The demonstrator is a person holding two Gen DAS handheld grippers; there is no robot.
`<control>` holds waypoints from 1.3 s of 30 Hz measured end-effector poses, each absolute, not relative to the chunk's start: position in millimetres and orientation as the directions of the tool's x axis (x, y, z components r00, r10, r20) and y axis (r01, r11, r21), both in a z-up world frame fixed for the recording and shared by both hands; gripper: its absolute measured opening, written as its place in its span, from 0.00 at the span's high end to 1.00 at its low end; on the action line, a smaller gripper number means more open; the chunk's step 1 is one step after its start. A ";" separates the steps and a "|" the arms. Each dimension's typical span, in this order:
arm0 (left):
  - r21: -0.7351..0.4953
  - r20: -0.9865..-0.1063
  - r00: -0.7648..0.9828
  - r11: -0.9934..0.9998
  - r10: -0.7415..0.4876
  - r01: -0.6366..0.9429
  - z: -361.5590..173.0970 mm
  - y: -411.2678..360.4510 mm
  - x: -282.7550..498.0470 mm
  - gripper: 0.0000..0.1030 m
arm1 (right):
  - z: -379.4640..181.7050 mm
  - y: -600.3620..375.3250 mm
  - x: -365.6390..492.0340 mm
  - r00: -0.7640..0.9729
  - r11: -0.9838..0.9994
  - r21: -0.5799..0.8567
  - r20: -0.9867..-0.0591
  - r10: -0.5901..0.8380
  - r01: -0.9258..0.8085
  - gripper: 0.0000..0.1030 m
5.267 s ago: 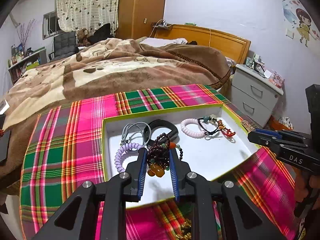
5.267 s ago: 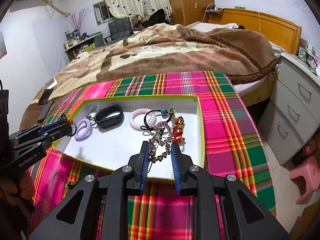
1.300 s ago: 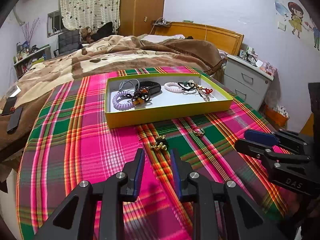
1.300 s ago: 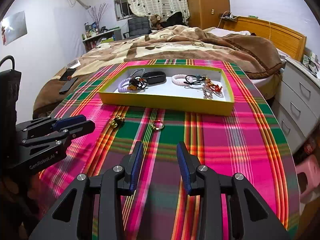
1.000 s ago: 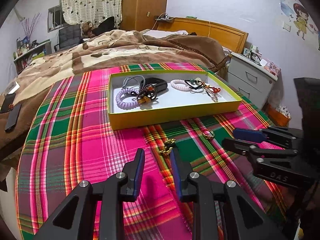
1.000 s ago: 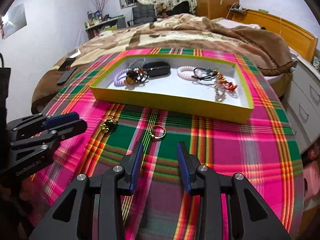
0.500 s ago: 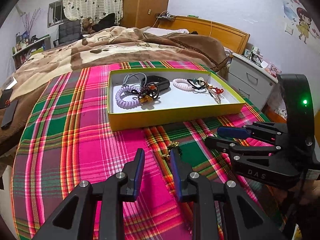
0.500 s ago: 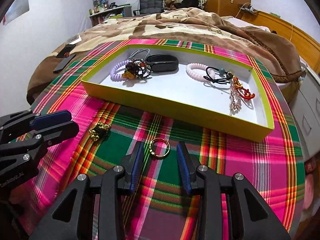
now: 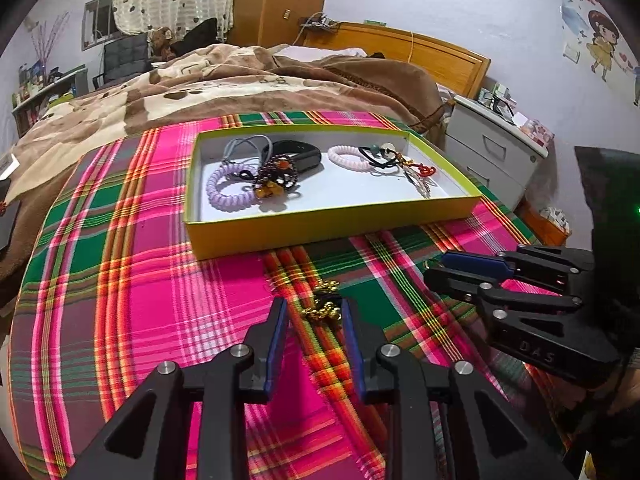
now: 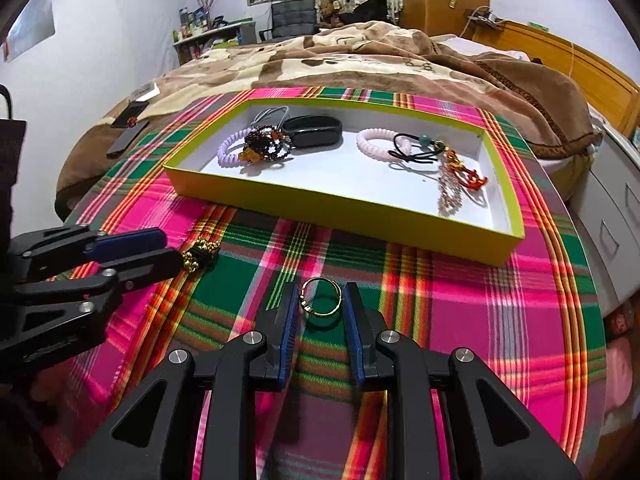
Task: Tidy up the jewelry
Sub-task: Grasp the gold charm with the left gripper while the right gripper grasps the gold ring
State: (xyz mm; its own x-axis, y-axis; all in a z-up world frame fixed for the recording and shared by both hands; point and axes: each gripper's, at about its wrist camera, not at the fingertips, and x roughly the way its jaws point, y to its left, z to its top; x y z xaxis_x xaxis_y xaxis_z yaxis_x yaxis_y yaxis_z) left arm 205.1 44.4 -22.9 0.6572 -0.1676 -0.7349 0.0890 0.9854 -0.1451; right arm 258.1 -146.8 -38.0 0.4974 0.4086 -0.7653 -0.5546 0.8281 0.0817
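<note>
Gold ring (image 10: 321,297) between parted right tongs (image 10: 320,300)

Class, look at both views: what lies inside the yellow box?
In the yellow box: purple coil, dark beaded bracelet, black band, pink coil, black hair tie, red charm. Overlaps hide parts.

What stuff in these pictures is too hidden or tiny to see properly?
- Gold chain piece: in the left wrist view, the left claw covers its near end; its links are too small to tell what it is.
- Gold ring: in the left wrist view, the right claw hides it.
- Beaded bracelet: it covers part of the purple coil band.
</note>
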 end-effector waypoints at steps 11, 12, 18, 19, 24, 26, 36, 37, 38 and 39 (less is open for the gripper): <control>-0.095 -0.774 0.616 0.988 -0.148 0.119 -31.8 24.8 224.7 0.65 | -35.5 -169.0 250.4 0.504 0.845 0.128 -0.752 0.424 -0.519 0.77; -0.085 -0.779 0.611 0.989 -0.141 0.120 -32.7 23.3 225.5 0.65 | -35.2 -170.0 250.4 0.505 0.846 0.130 -0.751 0.425 -0.518 0.77; 0.006 -0.784 0.618 0.994 -0.065 0.111 -33.3 16.1 224.3 0.80 | -32.8 -173.3 246.6 0.509 0.846 0.139 -0.745 0.431 -0.514 0.77; 0.003 -0.784 0.617 0.994 -0.068 0.113 -33.0 16.7 223.9 0.80 | -32.4 -174.1 245.6 0.509 0.847 0.141 -0.745 0.432 -0.513 0.77; -0.016 -0.781 0.619 0.994 -0.082 0.111 -31.4 19.5 217.1 0.81 | -30.4 -178.0 241.3 0.514 0.850 0.145 -0.741 0.433 -0.506 0.77; -0.029 -0.778 0.622 0.993 -0.093 0.113 -29.7 19.7 212.0 0.81 | -29.2 -180.6 239.2 0.518 0.852 0.147 -0.738 0.433 -0.502 0.77; -0.079 -0.730 0.669 0.989 -0.142 0.124 -13.2 19.8 189.7 0.96 | -22.7 -184.1 230.6 0.532 0.856 0.149 -0.727 0.435 -0.495 0.77; -0.077 -0.731 0.668 0.989 -0.141 0.125 -13.6 19.5 190.0 0.96 | -23.0 -184.0 230.2 0.532 0.857 0.149 -0.728 0.433 -0.494 0.77; -0.078 -0.733 0.665 0.989 -0.141 0.124 -14.6 20.1 189.9 0.96 | -23.3 -184.1 229.7 0.531 0.857 0.149 -0.729 0.432 -0.493 0.77; -0.083 -0.736 0.661 0.989 -0.143 0.121 -16.1 21.5 189.9 0.96 | -23.4 -184.0 229.2 0.531 0.857 0.150 -0.729 0.432 -0.492 0.77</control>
State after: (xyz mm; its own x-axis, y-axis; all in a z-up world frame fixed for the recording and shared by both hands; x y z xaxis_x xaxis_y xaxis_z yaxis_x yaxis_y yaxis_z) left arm 189.9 21.5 -16.1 0.6612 -0.1426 -0.7365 0.1209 0.9892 -0.0830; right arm 229.2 -184.0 -23.4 0.5307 0.4319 -0.7293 -0.4923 0.8575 0.1497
